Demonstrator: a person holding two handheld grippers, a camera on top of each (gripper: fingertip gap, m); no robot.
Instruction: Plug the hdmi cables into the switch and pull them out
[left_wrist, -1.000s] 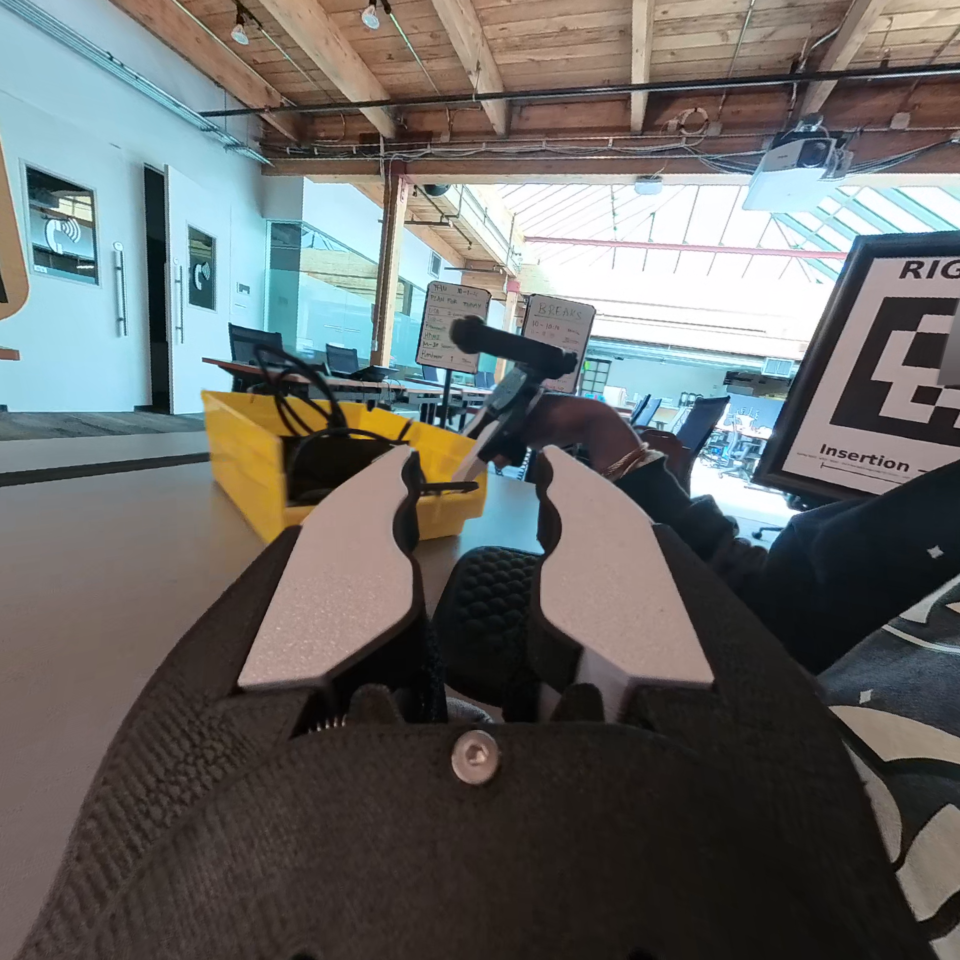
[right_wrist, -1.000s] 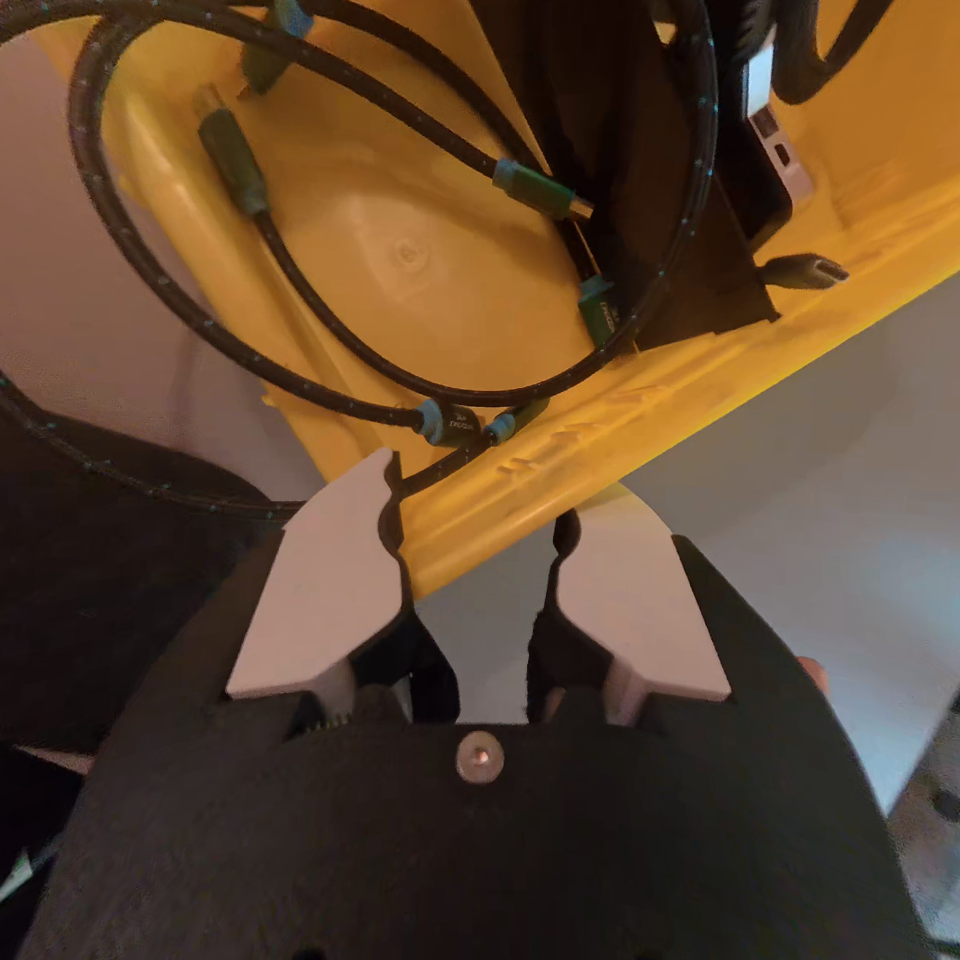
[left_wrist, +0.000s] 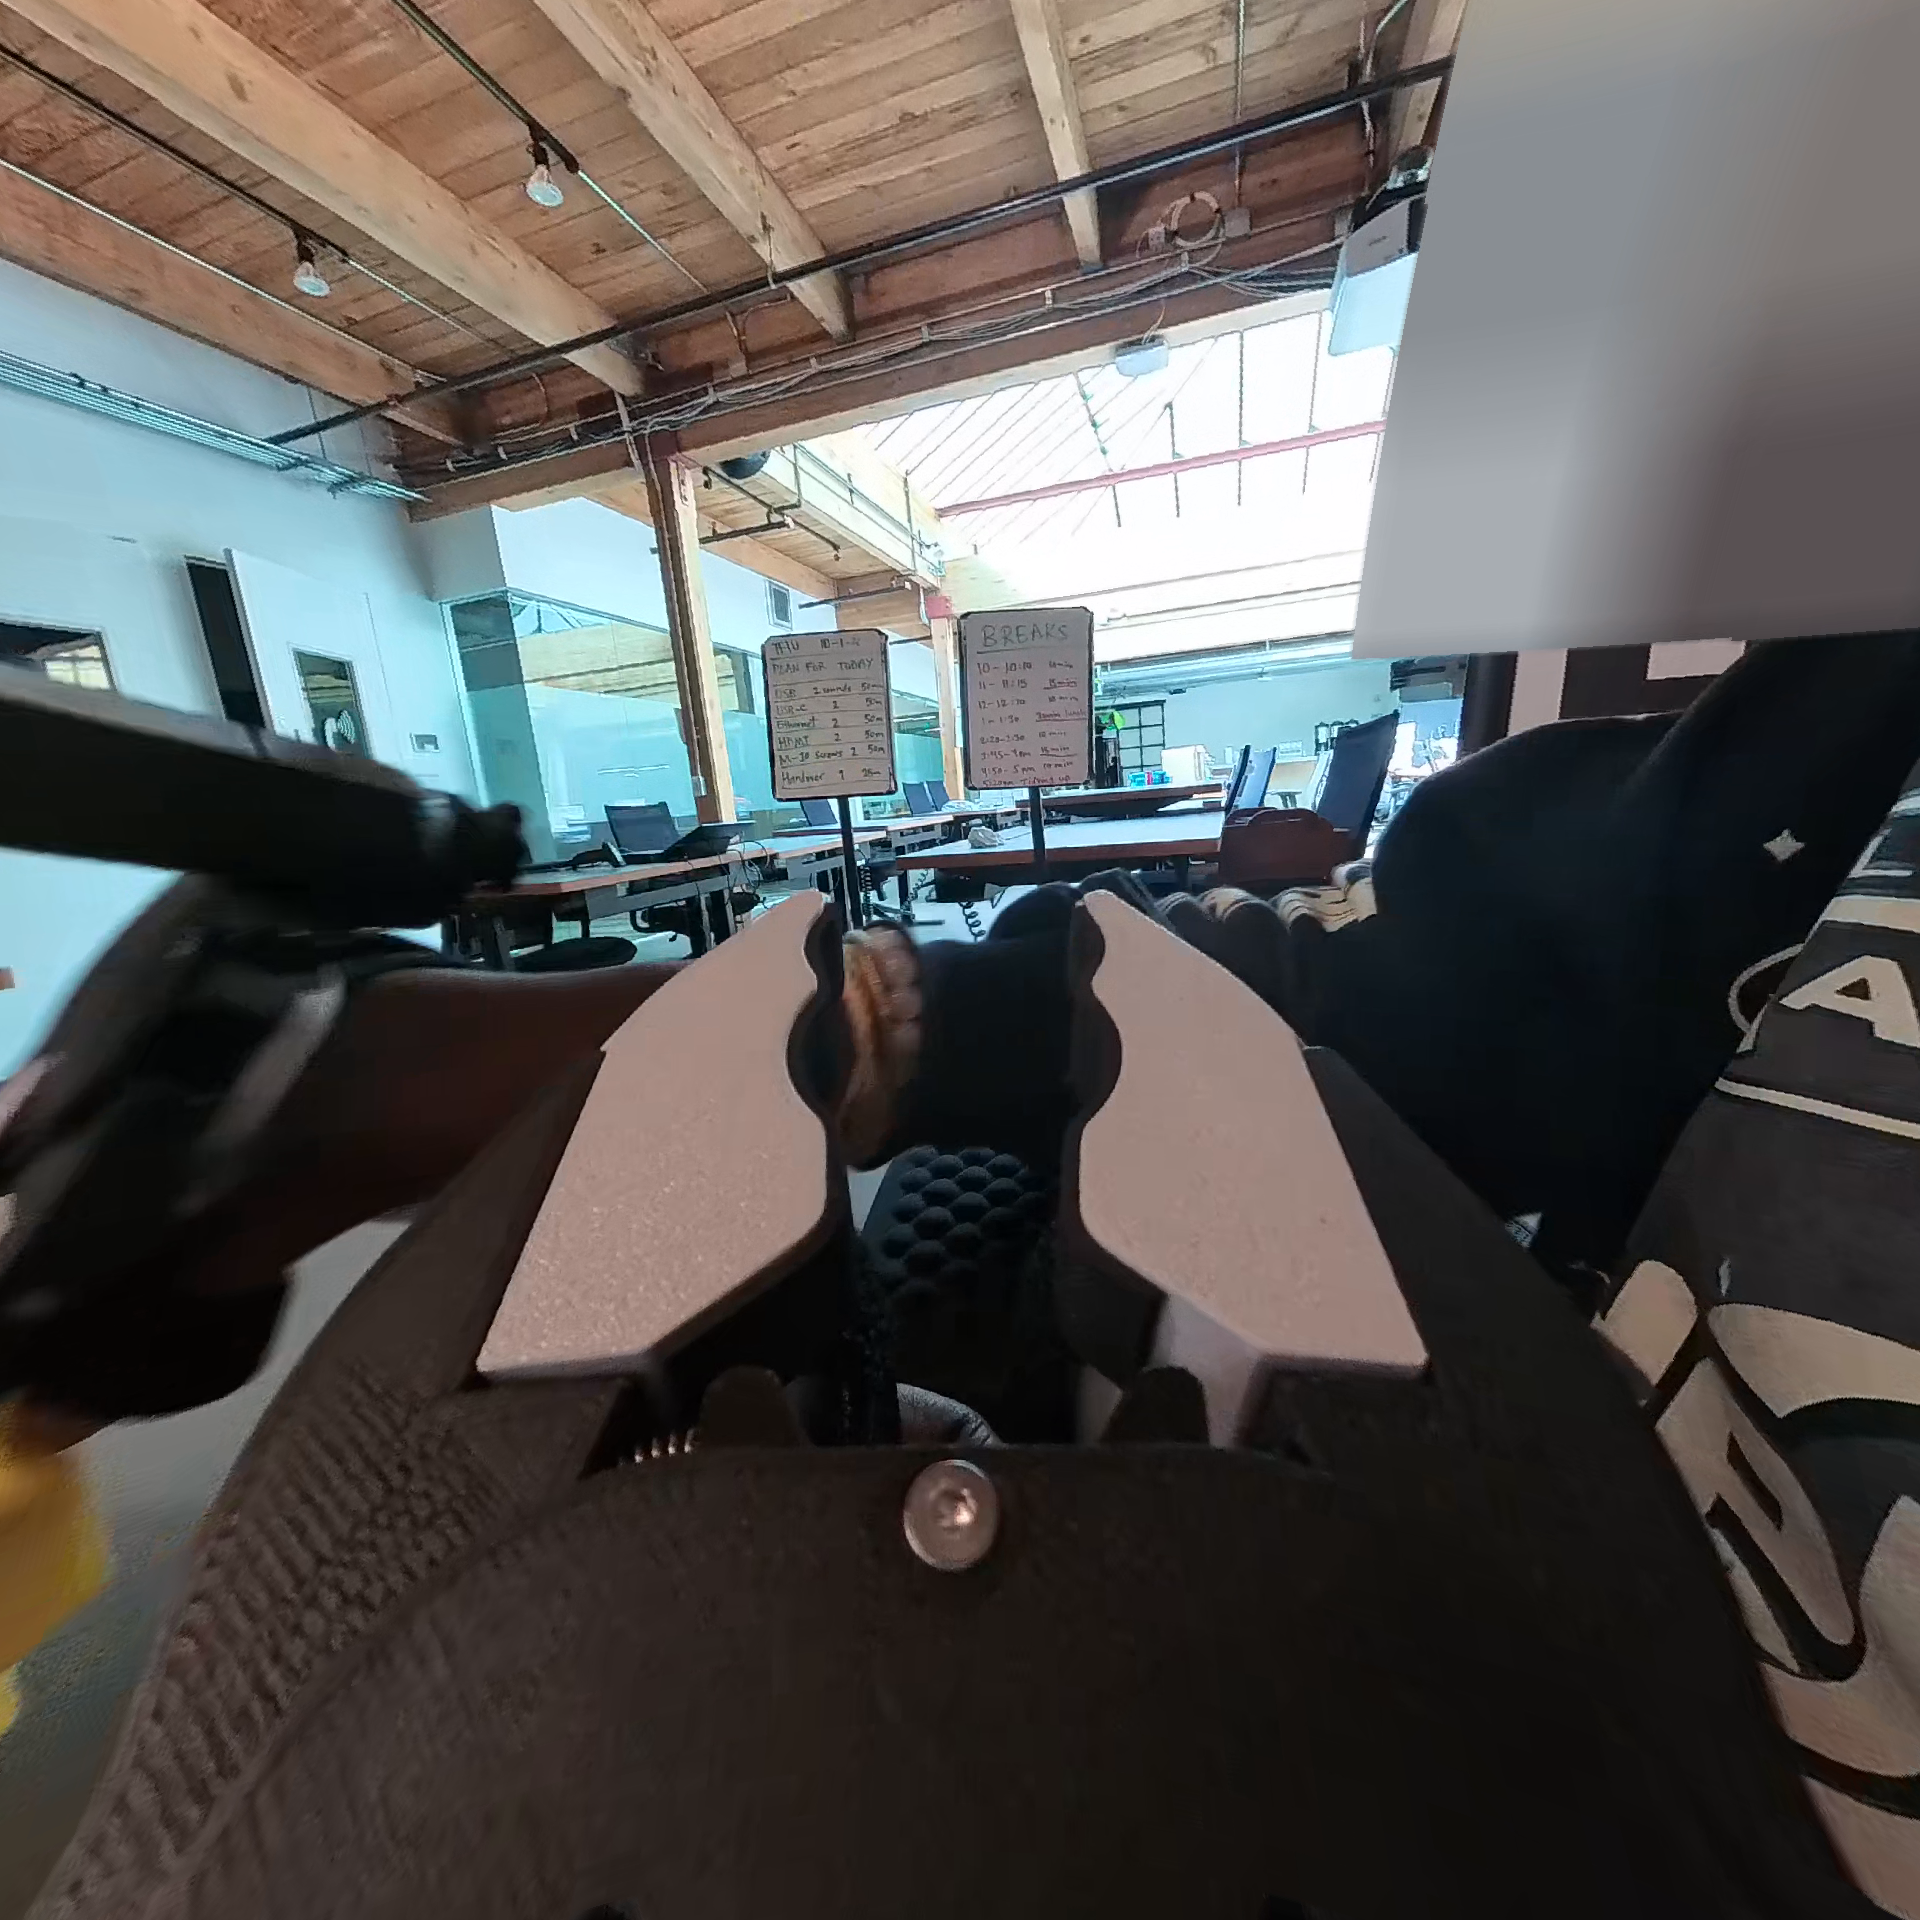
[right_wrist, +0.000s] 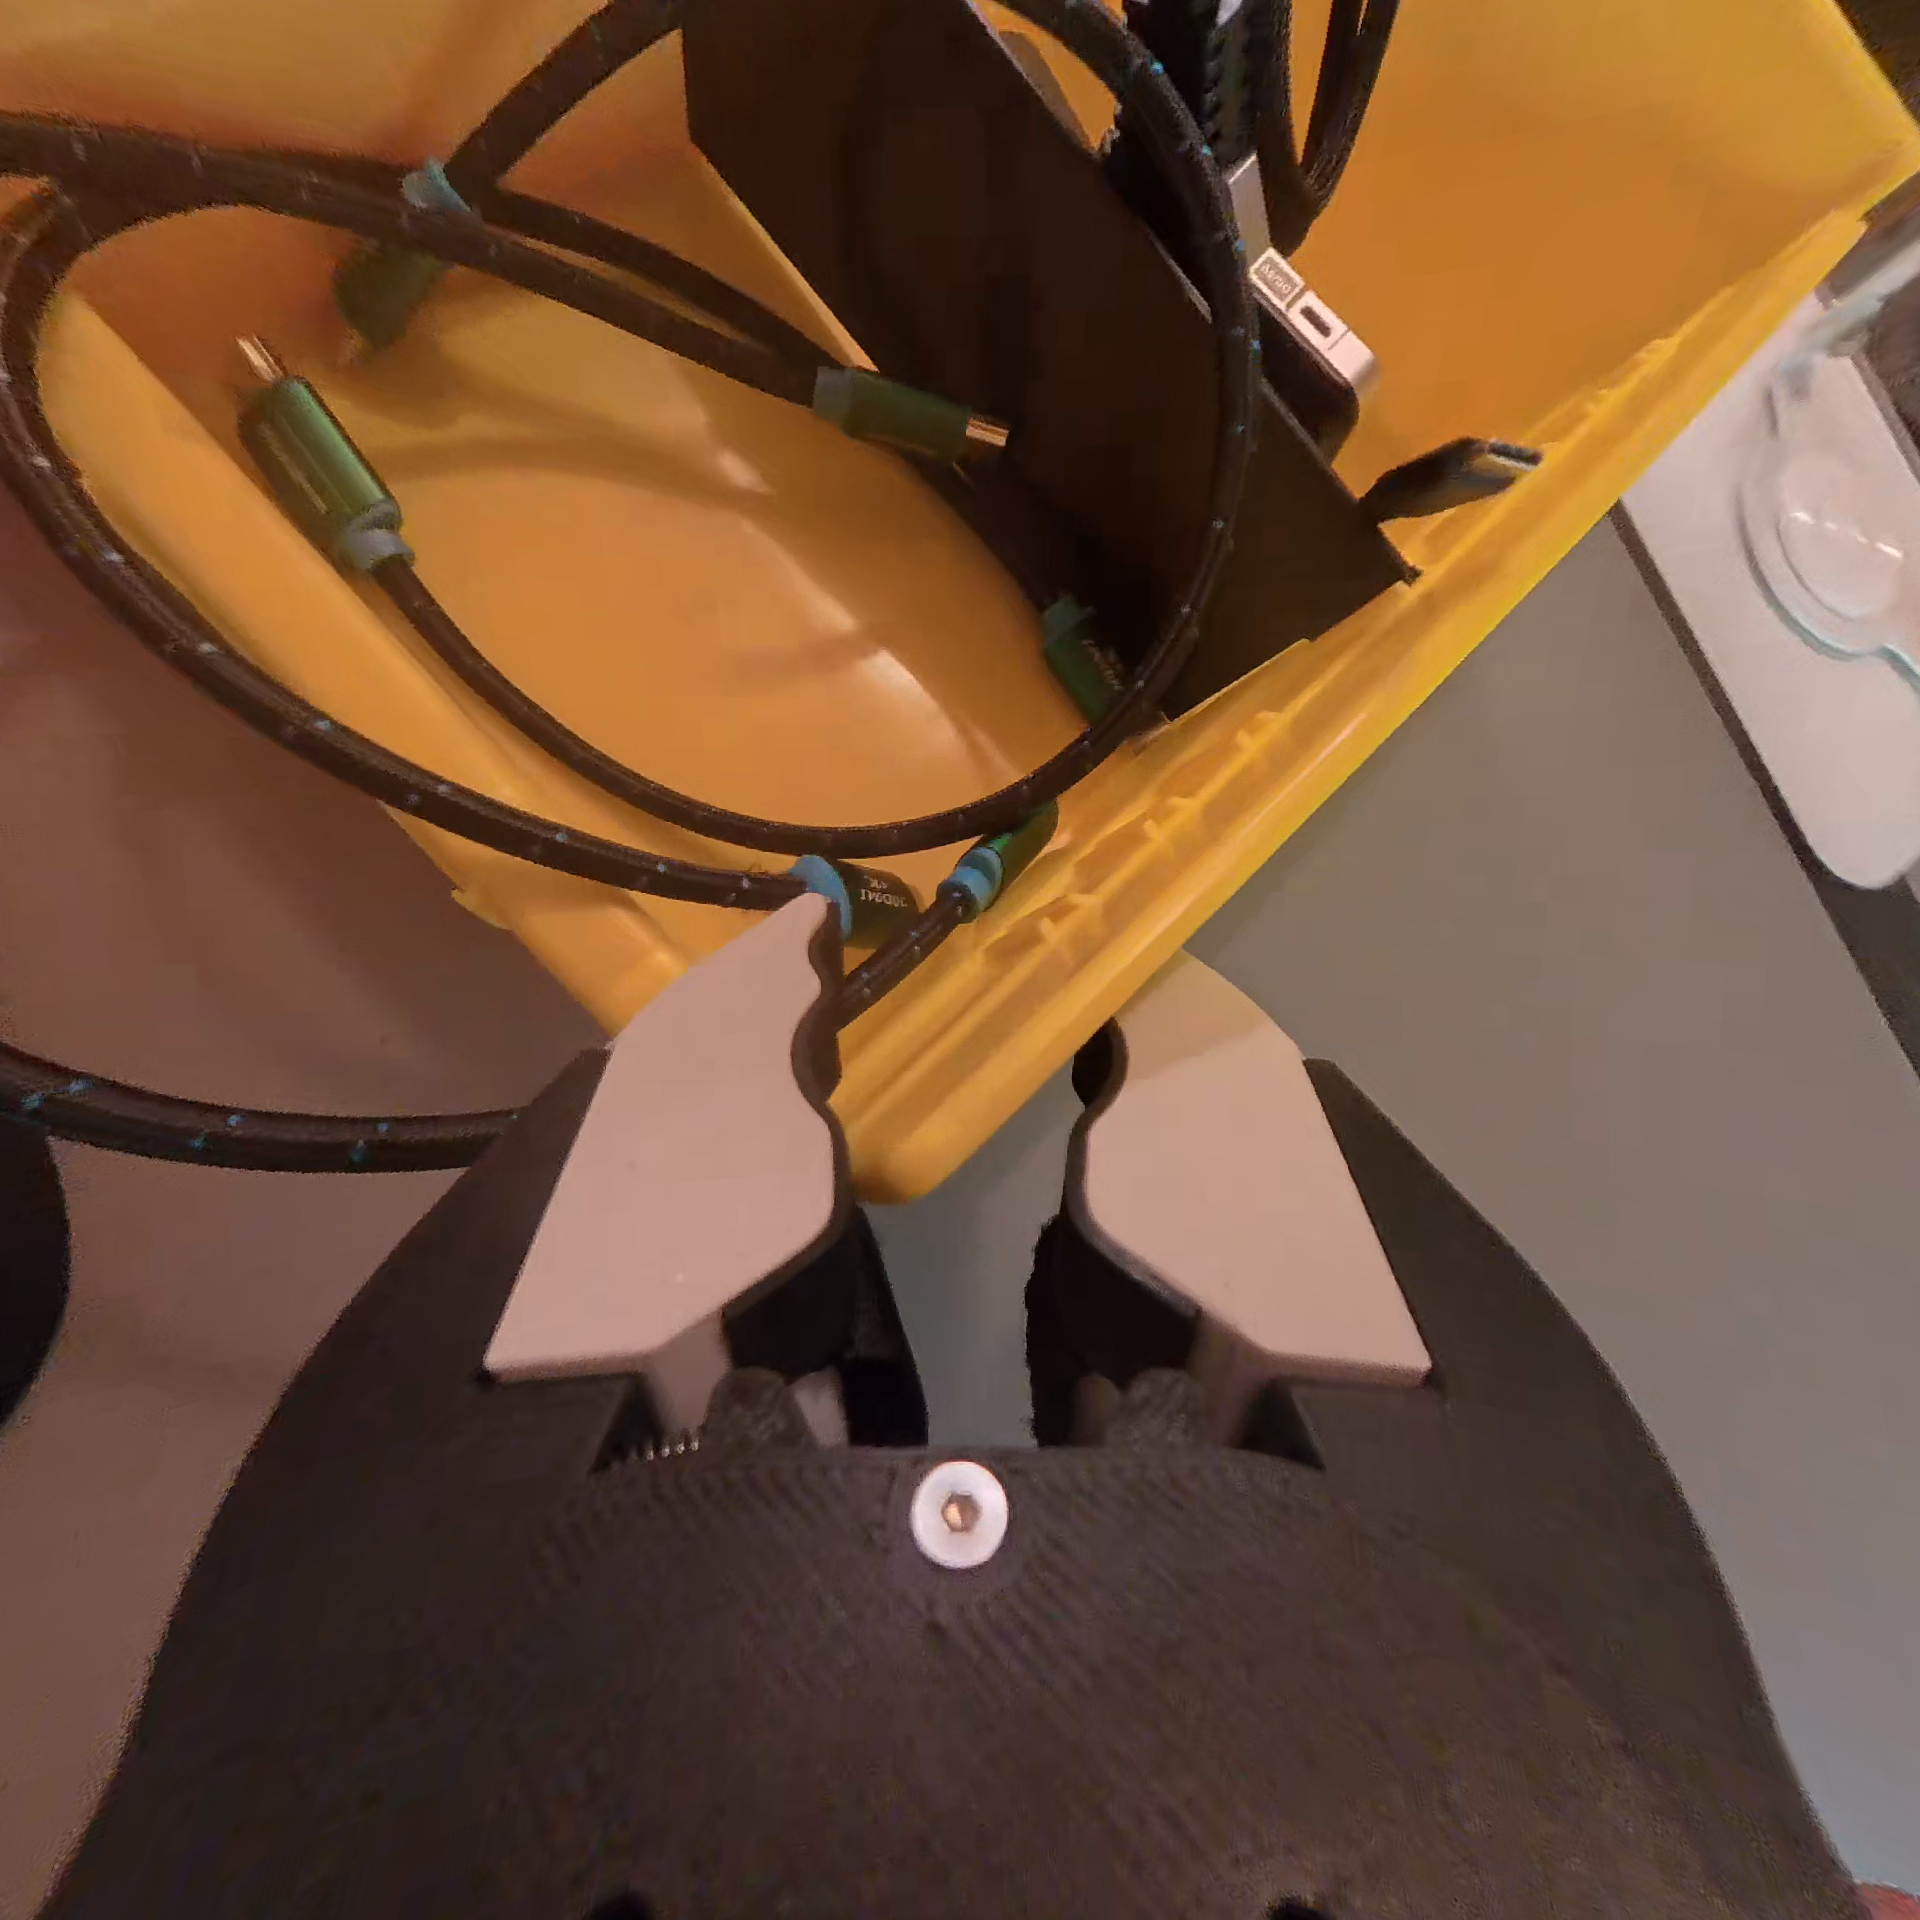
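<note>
Cables (right_wrist: 582, 748) lie looped in the yellow bin (right_wrist: 1195, 883), so I hang my right gripper (right_wrist: 961, 977) spread astride its rim (nothing gripped) while my left gripper (left_wrist: 951, 935) waits parted, empty.

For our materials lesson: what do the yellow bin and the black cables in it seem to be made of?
Yellow bin: probably moulded plastic, smooth and slightly glossy, with ribs pressed into its rim. Black cables: seemingly a woven fabric braid, matte, flecked with blue.

Daylight floods through the skylight (left_wrist: 1195, 488), nearly blown out; the near arm (left_wrist: 260, 1039) is motion-blurred – the bin (right_wrist: 1195, 935) view is dim, warm-tinted, edges bowed.
</note>
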